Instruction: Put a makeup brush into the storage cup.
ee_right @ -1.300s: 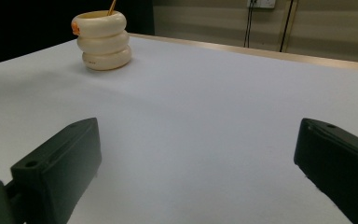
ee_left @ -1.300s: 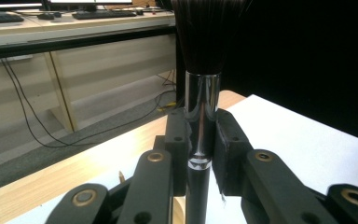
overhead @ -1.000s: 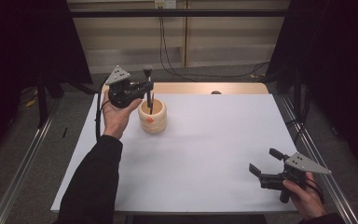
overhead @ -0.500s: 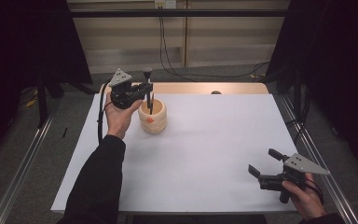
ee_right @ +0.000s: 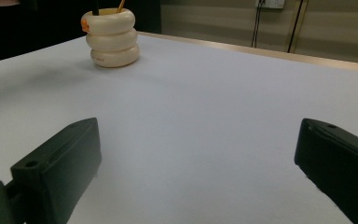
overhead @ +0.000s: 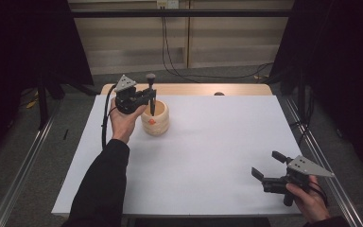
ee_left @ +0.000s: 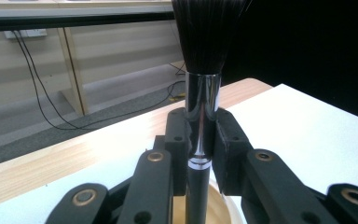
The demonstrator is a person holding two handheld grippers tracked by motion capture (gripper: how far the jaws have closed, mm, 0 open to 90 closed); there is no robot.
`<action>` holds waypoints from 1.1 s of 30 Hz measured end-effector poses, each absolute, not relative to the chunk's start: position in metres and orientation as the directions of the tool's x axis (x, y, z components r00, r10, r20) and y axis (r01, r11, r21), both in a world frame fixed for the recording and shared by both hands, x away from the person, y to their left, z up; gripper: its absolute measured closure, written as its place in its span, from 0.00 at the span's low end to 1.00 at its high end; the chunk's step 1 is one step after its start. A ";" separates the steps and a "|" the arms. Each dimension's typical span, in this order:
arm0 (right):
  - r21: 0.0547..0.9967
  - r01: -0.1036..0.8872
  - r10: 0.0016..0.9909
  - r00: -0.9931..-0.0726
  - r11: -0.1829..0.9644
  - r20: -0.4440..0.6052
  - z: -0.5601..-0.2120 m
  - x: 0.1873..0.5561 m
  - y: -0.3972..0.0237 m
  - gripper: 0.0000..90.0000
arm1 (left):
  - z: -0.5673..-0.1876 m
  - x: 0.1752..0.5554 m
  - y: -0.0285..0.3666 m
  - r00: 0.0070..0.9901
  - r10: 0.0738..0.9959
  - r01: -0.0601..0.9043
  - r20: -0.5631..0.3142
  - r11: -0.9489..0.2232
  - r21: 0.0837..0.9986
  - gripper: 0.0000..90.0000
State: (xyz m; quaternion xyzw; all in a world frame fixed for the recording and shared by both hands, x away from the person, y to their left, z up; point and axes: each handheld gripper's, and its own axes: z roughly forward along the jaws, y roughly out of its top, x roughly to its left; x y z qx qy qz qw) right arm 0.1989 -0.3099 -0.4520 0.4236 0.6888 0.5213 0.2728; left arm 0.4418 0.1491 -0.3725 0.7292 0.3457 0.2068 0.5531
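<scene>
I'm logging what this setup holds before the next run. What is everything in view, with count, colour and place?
brush: one, black bristles up, shiny dark handle, upright between the left gripper's jaws, lower end inside the holder.
holder: one, cream, ringed, with an orange bit at its rim, far left part of the table.
stick: one, tan, poking out of the holder.
table: one, white top with a wooden strip along the far edge.
cables: a few, black, on the floor and wall behind the table.
left gripper: one, black, shut on the brush, over the holder.
right gripper: one, black, jaws wide open, near right corner.
</scene>
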 end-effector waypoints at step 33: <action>0.949 0.299 0.871 -0.487 0.099 0.062 -0.452 0.199 -0.310 0.00 | -0.400 0.443 0.149 0.671 0.733 0.315 -0.111 -0.146 0.938 0.87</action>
